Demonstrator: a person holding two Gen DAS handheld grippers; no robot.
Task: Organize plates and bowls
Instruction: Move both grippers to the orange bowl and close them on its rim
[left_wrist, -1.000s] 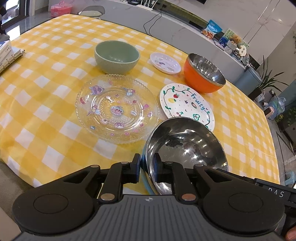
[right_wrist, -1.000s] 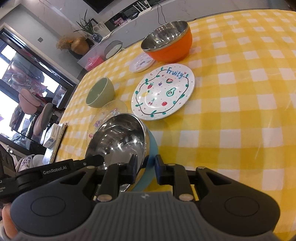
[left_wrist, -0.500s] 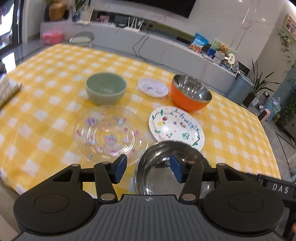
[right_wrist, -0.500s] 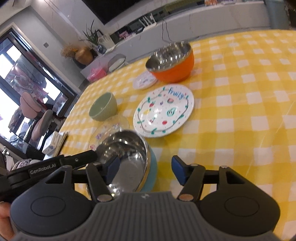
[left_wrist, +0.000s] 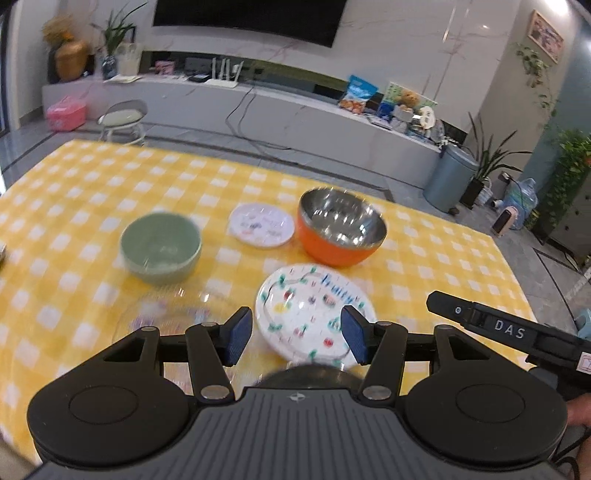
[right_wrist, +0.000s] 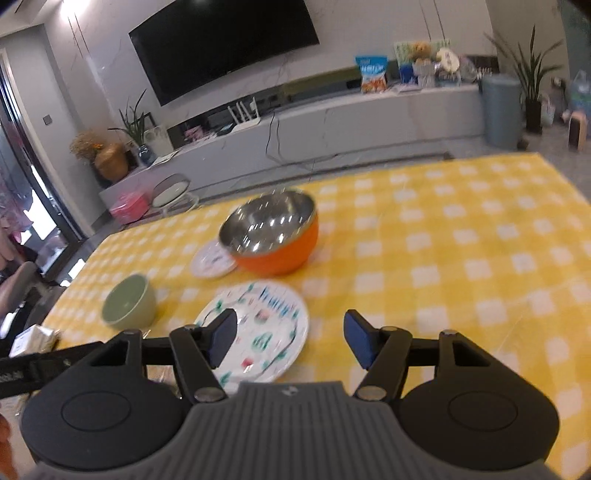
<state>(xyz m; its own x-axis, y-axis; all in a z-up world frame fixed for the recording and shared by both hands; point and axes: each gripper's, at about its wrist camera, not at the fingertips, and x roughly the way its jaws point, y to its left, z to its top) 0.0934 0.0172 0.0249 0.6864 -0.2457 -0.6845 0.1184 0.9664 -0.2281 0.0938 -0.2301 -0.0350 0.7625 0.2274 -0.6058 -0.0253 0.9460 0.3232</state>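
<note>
Now that both grippers have let go of the blue-sided steel bowl (left_wrist: 308, 373) they were pinching by the rim a second ago, it sits on the table right under the left gripper (left_wrist: 296, 335), only its dark rim peeking out. The left gripper and the right gripper (right_wrist: 290, 341) have both just spread their jaws wide with nothing between them, and both have lifted clear. I'd guess that bowl is placed and another dish is next. Ahead of the grippers: the white "Fruity" plate (left_wrist: 313, 317), the orange steel-lined bowl (left_wrist: 341, 227), a small white saucer (left_wrist: 261, 225), a sage-green ceramic bowl (left_wrist: 161, 248) and a clear glass plate (left_wrist: 170, 317) off to the left. Yellow checked tablecloth (right_wrist: 461, 266), living room behind with a wall TV (right_wrist: 225, 48).
</note>
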